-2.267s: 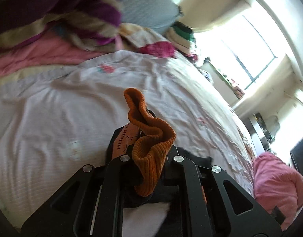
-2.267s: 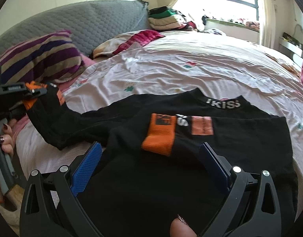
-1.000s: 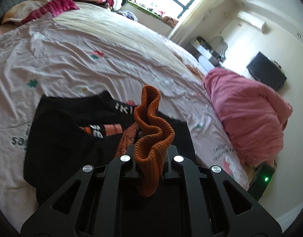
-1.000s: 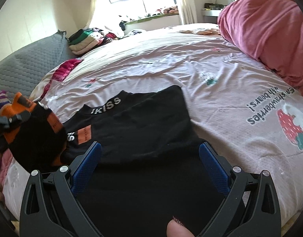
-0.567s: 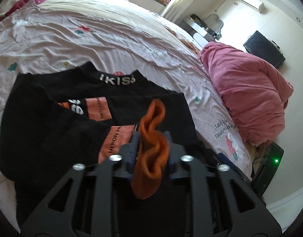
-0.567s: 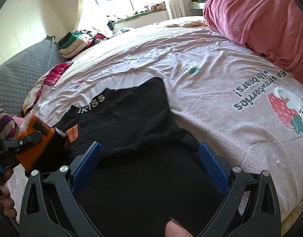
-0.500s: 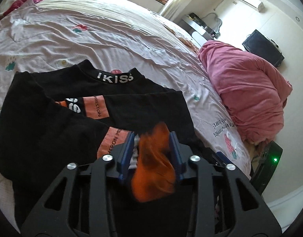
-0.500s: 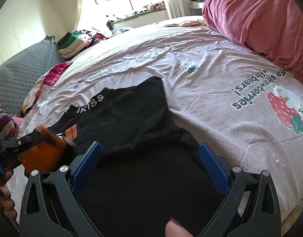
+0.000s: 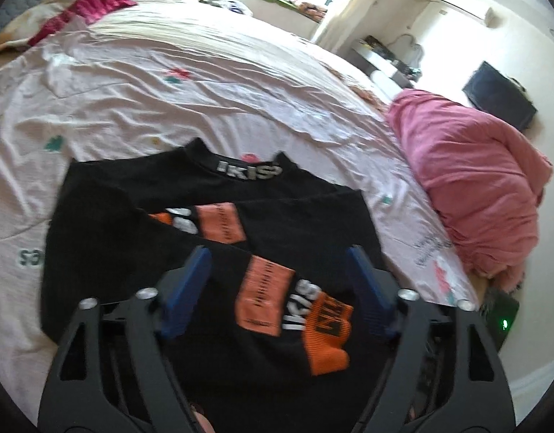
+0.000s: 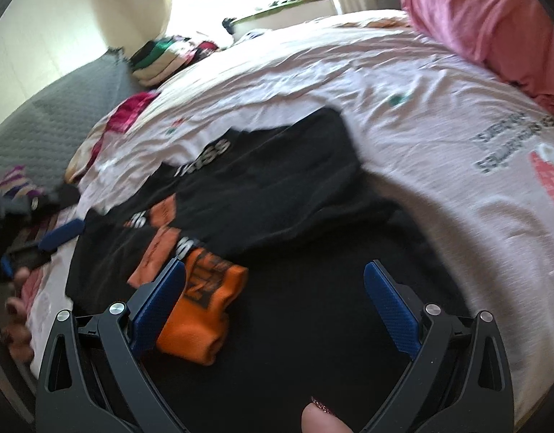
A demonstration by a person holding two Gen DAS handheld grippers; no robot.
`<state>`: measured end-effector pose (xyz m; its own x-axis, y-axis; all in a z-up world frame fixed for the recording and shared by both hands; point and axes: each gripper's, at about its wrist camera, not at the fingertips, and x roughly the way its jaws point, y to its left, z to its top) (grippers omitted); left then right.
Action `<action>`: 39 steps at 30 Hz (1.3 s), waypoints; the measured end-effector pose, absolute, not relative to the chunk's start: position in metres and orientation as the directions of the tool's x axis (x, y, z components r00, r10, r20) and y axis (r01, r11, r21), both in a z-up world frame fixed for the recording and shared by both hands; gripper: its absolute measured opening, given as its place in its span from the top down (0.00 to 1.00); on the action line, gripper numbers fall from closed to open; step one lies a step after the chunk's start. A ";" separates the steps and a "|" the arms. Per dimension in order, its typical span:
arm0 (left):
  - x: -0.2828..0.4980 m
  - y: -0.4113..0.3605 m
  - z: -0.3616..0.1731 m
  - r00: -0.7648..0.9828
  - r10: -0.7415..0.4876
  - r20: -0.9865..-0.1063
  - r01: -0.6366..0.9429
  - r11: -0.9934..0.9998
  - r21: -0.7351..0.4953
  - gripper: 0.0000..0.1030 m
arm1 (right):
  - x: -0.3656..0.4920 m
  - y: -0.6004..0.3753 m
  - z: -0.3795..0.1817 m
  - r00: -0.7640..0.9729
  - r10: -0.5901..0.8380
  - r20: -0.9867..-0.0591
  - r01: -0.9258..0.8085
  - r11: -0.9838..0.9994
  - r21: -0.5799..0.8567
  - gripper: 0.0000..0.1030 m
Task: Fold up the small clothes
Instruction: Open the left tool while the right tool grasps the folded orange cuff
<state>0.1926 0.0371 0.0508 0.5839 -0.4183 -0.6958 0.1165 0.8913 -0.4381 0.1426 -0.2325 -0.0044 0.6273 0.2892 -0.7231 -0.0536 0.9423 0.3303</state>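
- Black top (image 9: 212, 195) spread flat on bed (image 9: 204, 72), neckband away from cameras; white lettering on neckband (image 9: 248, 172), "IKISS" or near it, slightly blurred.
- Both sleeves folded in across the chest: upper sleeve with orange patch (image 9: 221, 223) and white letters beside it, lower sleeve with orange patch (image 9: 264, 296), white "IKIS"-like letters and orange ribbed cuff (image 9: 325, 335) carrying dark print, unreadable.
- Bedsheet print in right wrist view: dark upside-down lettering (image 10: 511, 148) beside a strawberry motif (image 10: 549, 176); too blurred to read. Green letters (image 9: 30, 257) on sheet left of the top, partial.
- Top's left and far edges bordered by bare sheet; right edge near bed's edge, pink duvet (image 9: 475, 187) heaped beyond it. Stack of folded clothes (image 10: 161, 61) at far corner near window, well apart from the top.
- Left tongs (image 9: 278, 281) spread wide, blue pads (image 9: 186, 285) either side of lower sleeve, hovering over it, nothing pinched; contact with fabric not clear.
- Right tongs (image 10: 273, 310) spread wide over the top's lower body; left pad (image 10: 157, 303) just beside orange cuff (image 10: 204, 310), overlapping it in view; nothing gripped.
- Left tongs also visible at left edge of right wrist view (image 10: 46, 241), pads apart, blurred.
- Fingertip (image 10: 322, 420) with dark glittery nail at bottom of right wrist view.
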 end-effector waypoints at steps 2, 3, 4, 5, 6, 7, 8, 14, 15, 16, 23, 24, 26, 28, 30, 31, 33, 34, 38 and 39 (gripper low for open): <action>0.193 0.044 0.052 0.593 -0.391 -0.704 0.096 0.902 -0.421 0.19 | 0.142 -0.221 -0.007 0.617 0.296 -0.729 -0.079 0.945 0.317 0.05; 0.194 0.047 0.052 0.597 -0.371 -0.711 0.087 0.911 -0.402 0.17 | 0.142 -0.214 -0.009 0.609 0.299 -0.734 -0.093 0.947 0.309 0.05; 0.194 0.050 0.053 0.602 -0.353 -0.716 0.078 0.919 -0.387 0.13 | 0.142 -0.210 -0.010 0.604 0.301 -0.738 -0.100 0.947 0.305 0.05; 0.194 0.054 0.054 0.608 -0.336 -0.719 0.067 0.924 -0.375 0.09 | 0.142 -0.206 -0.012 0.598 0.303 -0.742 -0.107 0.948 0.301 0.11; 0.194 0.058 0.055 0.615 -0.322 -0.720 0.052 0.928 -0.370 0.09 | 0.142 -0.203 -0.014 0.591 0.307 -0.746 -0.113 0.947 0.300 0.20; 0.195 0.062 0.054 0.616 -0.316 -0.721 0.040 0.927 -0.372 0.09 | 0.143 -0.199 -0.016 0.581 0.312 -0.752 -0.118 0.946 0.301 0.22; 0.196 0.067 0.054 0.618 -0.310 -0.723 0.023 0.926 -0.377 0.09 | 0.144 -0.197 -0.018 0.579 0.312 -0.754 -0.119 0.946 0.300 0.23; 0.198 0.092 0.056 0.630 -0.280 -0.724 -0.045 0.918 -0.394 0.09 | 0.145 -0.191 -0.024 0.585 0.321 -0.745 -0.118 0.942 0.313 0.42; 0.197 0.096 0.056 0.634 -0.279 -0.721 -0.051 0.915 -0.400 0.09 | 0.145 -0.190 -0.024 0.587 0.323 -0.743 -0.121 0.942 0.314 0.50; 0.197 0.100 0.057 0.639 -0.274 -0.719 -0.061 0.914 -0.402 0.09 | 0.146 -0.188 -0.025 0.588 0.323 -0.741 -0.125 0.942 0.311 0.55; 0.196 0.123 0.060 0.657 -0.265 -0.706 -0.112 0.892 -0.438 0.09 | 0.143 -0.175 -0.018 0.598 0.336 -0.728 -0.190 0.941 0.279 0.91; 0.196 0.127 0.060 0.659 -0.260 -0.706 -0.120 0.890 -0.440 0.09 | 0.143 -0.174 -0.014 0.606 0.342 -0.718 -0.202 0.939 0.277 0.91; 0.195 0.133 0.061 0.664 -0.260 -0.701 -0.130 0.883 -0.452 0.09 | 0.142 -0.172 -0.005 0.622 0.350 -0.701 -0.226 0.937 0.268 0.91; 0.194 0.137 0.062 0.668 -0.260 -0.697 -0.138 0.877 -0.460 0.09 | 0.143 -0.169 0.009 0.641 0.364 -0.675 -0.259 0.931 0.256 0.92; 0.194 0.142 0.063 0.673 -0.255 -0.695 -0.147 0.874 -0.463 0.09 | 0.146 -0.167 0.020 0.648 0.383 -0.658 -0.285 0.923 0.257 0.92; 0.193 0.145 0.063 0.674 -0.254 -0.694 -0.151 0.872 -0.465 0.09 | 0.148 -0.166 0.027 0.652 0.391 -0.650 -0.297 0.920 0.256 0.92; 0.193 0.149 0.062 0.675 -0.264 -0.689 -0.155 0.862 -0.482 0.09 | 0.152 -0.165 0.037 0.658 0.404 -0.636 -0.319 0.914 0.251 0.92; 0.193 0.150 0.062 0.676 -0.267 -0.686 -0.158 0.858 -0.489 0.09 | 0.156 -0.165 0.043 0.659 0.411 -0.630 -0.331 0.911 0.248 0.92; 0.192 0.153 0.064 0.681 -0.254 -0.686 -0.163 0.861 -0.481 0.09 | 0.167 -0.163 0.065 0.683 0.405 -0.608 -0.369 0.910 0.191 0.93; 0.192 0.154 0.065 0.683 -0.250 -0.686 -0.164 0.863 -0.478 0.09 | 0.171 -0.165 0.071 0.688 0.409 -0.599 -0.379 0.907 0.184 0.93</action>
